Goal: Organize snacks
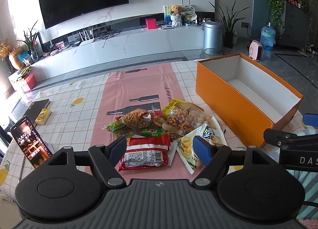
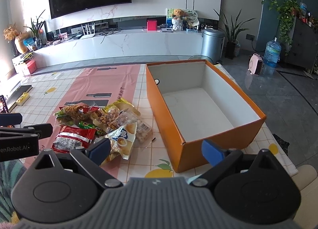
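Note:
A pile of snack packets [image 1: 159, 123] lies on the pink runner in the middle of the table; it also shows in the right wrist view [image 2: 99, 123]. A red packet [image 1: 147, 153] is nearest me, a white-and-yellow chip bag [image 1: 198, 143] lies to its right. An open orange box [image 1: 246, 93] with a white inside stands empty at the right, also in the right wrist view [image 2: 198, 105]. My left gripper [image 1: 161, 150] is open, held above the table with the red packet seen between its fingers. My right gripper [image 2: 157, 151] is open and empty near the box's front corner.
A phone [image 1: 29, 141] stands propped at the table's left, with a dark book [image 1: 37, 107] and a small yellow packet [image 1: 42, 116] behind it. The checked tablecloth [image 1: 75, 113] covers the table. A TV console, a bin and plants stand beyond the far edge.

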Available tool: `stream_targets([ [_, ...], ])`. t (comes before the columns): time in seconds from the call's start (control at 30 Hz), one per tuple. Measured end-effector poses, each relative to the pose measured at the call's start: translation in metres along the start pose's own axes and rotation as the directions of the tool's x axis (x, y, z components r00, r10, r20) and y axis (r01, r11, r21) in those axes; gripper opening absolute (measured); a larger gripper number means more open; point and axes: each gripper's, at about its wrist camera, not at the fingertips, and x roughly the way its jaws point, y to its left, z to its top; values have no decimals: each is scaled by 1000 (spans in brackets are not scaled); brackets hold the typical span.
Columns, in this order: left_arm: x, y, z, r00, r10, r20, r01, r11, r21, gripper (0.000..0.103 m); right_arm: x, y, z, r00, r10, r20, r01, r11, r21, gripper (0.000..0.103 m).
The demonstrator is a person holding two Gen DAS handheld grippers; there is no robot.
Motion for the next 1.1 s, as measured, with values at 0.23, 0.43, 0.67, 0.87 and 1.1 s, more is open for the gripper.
stream_targets([
  [0.23,0,2,0,1000,1,-4,-1,1000,-2,89,1,2,0,1000,11,5,-11,1000,-10,95],
  [0.43,2,5,1,1000,-1,-13,1,1000,-9,89,2,5,1,1000,23,12,-23,1000,-19,94],
  [0.67,13,17,3,999,-22,-43,22,1000,-2,69,14,17,2,996,84,2,-83,995,-48,77],
  [0.87,30,35,-1,988,-120,-97,116,992,-43,41,37,29,3,989,144,-40,-146,988,-57,60],
  [1.1,60,53,-2,971,-151,-183,125,981,-148,71,78,39,0,970,206,-131,-208,978,0,59],
])
